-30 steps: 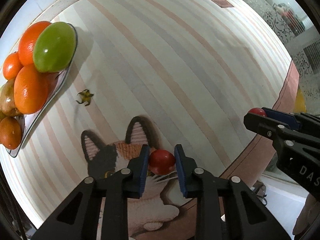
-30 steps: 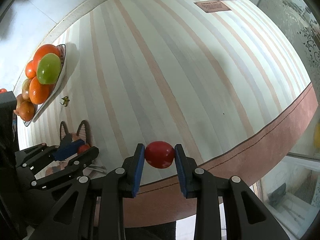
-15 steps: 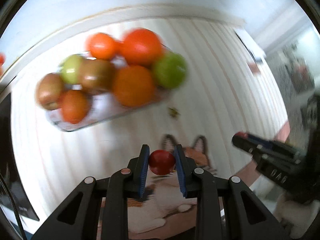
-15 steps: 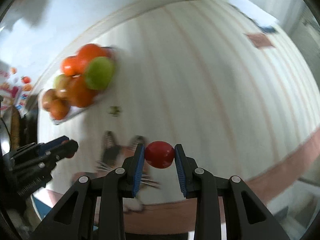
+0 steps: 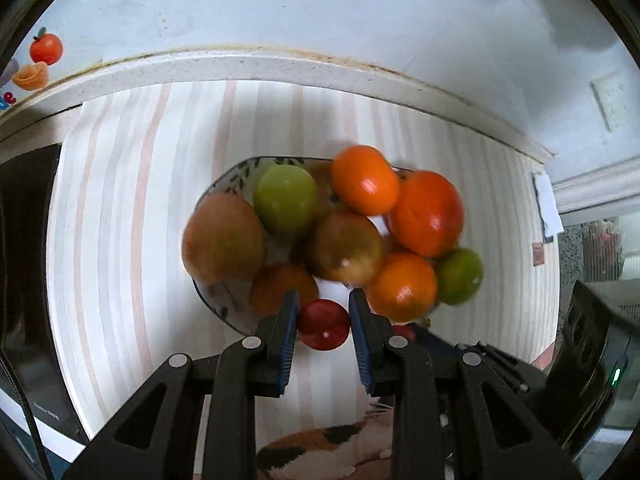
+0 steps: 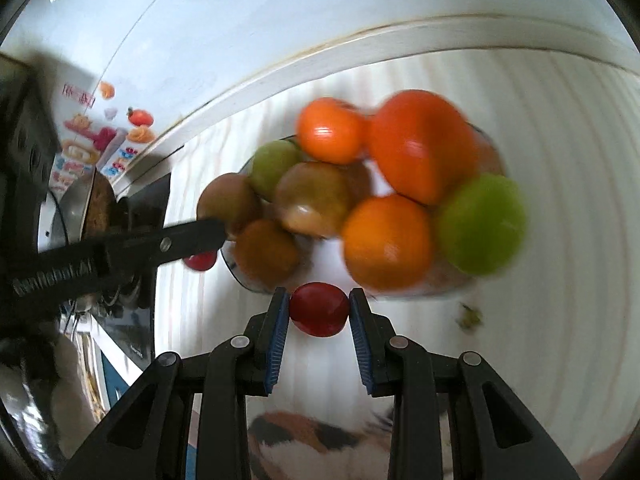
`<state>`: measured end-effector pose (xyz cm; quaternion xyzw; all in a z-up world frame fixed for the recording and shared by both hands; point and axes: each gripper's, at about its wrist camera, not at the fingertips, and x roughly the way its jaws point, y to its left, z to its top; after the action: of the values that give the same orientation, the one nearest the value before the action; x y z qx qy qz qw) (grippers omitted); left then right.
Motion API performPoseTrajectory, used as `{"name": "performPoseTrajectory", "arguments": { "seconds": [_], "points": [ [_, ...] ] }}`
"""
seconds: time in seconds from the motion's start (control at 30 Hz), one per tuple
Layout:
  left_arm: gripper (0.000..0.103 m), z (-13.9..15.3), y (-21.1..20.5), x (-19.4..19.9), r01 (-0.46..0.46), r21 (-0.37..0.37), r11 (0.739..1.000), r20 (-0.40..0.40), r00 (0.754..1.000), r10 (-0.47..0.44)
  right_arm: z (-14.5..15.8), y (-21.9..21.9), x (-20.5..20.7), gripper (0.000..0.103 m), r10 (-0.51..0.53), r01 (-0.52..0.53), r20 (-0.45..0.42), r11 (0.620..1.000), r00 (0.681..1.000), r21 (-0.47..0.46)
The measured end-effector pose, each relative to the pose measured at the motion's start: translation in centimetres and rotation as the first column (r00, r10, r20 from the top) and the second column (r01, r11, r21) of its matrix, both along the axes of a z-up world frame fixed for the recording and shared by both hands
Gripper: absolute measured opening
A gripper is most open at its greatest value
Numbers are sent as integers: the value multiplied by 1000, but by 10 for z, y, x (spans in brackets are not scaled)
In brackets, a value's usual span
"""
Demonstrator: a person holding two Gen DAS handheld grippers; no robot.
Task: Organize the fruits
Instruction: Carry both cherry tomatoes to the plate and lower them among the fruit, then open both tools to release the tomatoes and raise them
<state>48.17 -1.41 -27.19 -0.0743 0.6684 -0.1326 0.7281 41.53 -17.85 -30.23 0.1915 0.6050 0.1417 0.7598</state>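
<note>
**Both tongs loaded, cherry tomatoes at the plate's near edge**

Left gripper (image 5: 323,322): blue-padded fingers pinching a small red tomato (image 5: 324,325), low centre of the left wrist view. The tomato sits right at the near rim of the fruit plate (image 5: 224,178), which fills mid-frame.

Right gripper (image 6: 316,312): pressed onto a second red tomato (image 6: 319,309), low centre of the right wrist view, likewise just short of the plate's near edge (image 6: 240,276). View is motion-blurred.

In the right wrist view the left gripper's finger reaches in from the left edge, its tip by the plate's left side, with its tomato (image 6: 201,260) showing just beneath.

Plate load: heaped oranges, two green fruits, several brownish ones. Largest orange (image 5: 426,212) upper right of the heap; green fruit (image 5: 286,196) upper middle.

Surroundings: striped tablecloth (image 5: 120,200) under the plate; cat print (image 5: 320,448) at the bottom edge. A small green stem scrap (image 6: 470,316) lies on the cloth right of the right gripper. White wall (image 5: 320,12) behind, fruit stickers (image 5: 40,60) upper left.
</note>
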Motion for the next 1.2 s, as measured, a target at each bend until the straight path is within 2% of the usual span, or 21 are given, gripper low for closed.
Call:
{"name": "performPoseTrajectory", "arguments": {
  "seconds": [0.17, 0.5, 0.93, 1.0, 1.13, 1.2],
  "points": [
    [23, -14, 4, 20, -6, -3, 1000, -50, 999, 5, -14, 26, 19, 33, 40, -40, -21, 999, 999, -4],
    [23, -22, 34, -8, -107, -7, 994, -41, 993, 107, -27, 43, 28, 33, 66, -68, -30, 995, 997, -69],
    [24, -48, 46, -5, -180, 7, 984, -34, 983, 180, -33, 60, 33, 35, 100, -102, -16, 982, 995, -160],
    [26, -47, 46, -3, -183, 23, 983, -29, 983, 183, -33, 59, 34, 50, 100, -102, -19, 981, 995, -163],
    [29, -42, 45, -2, -189, 41, 981, -13, 982, 190, -30, 61, 33, 64, 107, -108, -15, 985, 994, -136],
    [30, -40, 46, -2, -190, 47, 981, -7, 982, 191, -26, 62, 32, 76, 109, -110, -10, 985, 994, -130]
  ]
}}
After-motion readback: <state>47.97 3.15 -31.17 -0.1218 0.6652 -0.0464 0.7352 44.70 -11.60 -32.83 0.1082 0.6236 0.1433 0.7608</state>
